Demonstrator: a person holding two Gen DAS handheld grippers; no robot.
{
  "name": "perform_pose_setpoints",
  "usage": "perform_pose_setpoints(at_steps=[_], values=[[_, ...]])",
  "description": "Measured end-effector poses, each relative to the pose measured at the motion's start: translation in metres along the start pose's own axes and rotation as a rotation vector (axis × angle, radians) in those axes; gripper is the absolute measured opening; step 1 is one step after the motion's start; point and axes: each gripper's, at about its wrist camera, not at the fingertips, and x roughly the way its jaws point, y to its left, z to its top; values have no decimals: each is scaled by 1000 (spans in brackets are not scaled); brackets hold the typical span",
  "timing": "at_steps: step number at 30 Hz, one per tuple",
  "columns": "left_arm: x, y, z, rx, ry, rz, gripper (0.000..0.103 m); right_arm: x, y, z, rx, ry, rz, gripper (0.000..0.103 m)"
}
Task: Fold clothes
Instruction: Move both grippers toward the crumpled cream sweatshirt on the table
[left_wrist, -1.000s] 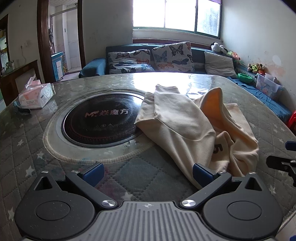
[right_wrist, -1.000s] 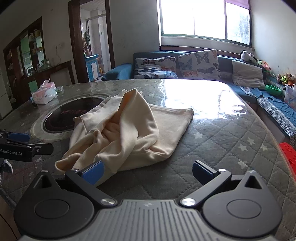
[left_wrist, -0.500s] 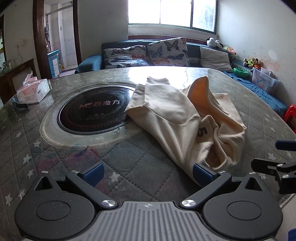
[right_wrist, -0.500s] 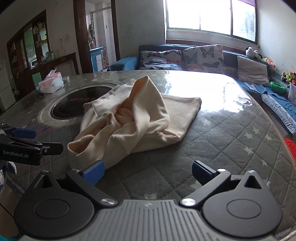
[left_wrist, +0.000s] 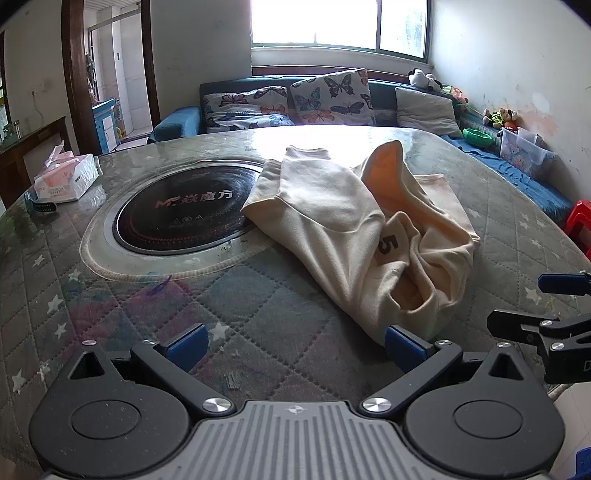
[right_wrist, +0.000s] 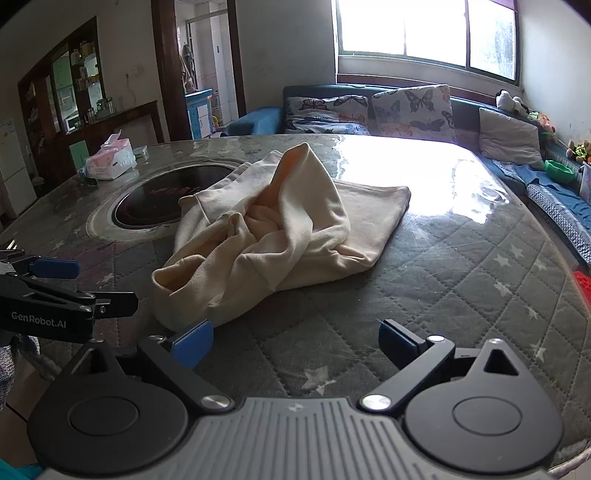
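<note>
Left wrist view: left tool (left_wrist: 293, 343) wide open, holding nothing, blue fingertips (left_wrist: 186, 341) low over the quilted counter (left_wrist: 258, 306). Cream garment (left_wrist: 354, 229) lying crumpled on the counter ahead and to the right, its near edge just beside the right fingertip, contact not possible to tell. Dark "5" printed on one fold. Far edge of the cloth overlapping the round black cooktop (left_wrist: 177, 218) set into the counter. Tissue box (left_wrist: 66, 177) at the far left. Right tool (left_wrist: 546, 306) visible at the right edge, near the cloth, apart from it.

Right wrist view: right tool (right_wrist: 295, 343) also wide open and empty above the counter (right_wrist: 443, 295). Garment (right_wrist: 280, 229) bunched in front and to the left, one part standing up in a peak, a flat part spread toward the window side. Near corner just beside the left fingertip (right_wrist: 192, 341). Left tool (right_wrist: 92, 288) at the left edge, open, close to the cloth.
</note>
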Motion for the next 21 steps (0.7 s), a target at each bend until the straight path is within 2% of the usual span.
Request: perform_pose_setpoints(at_steps=[21], values=[[3, -2, 4, 21, 13, 4, 103, 4, 9, 4, -32, 14, 19, 98]])
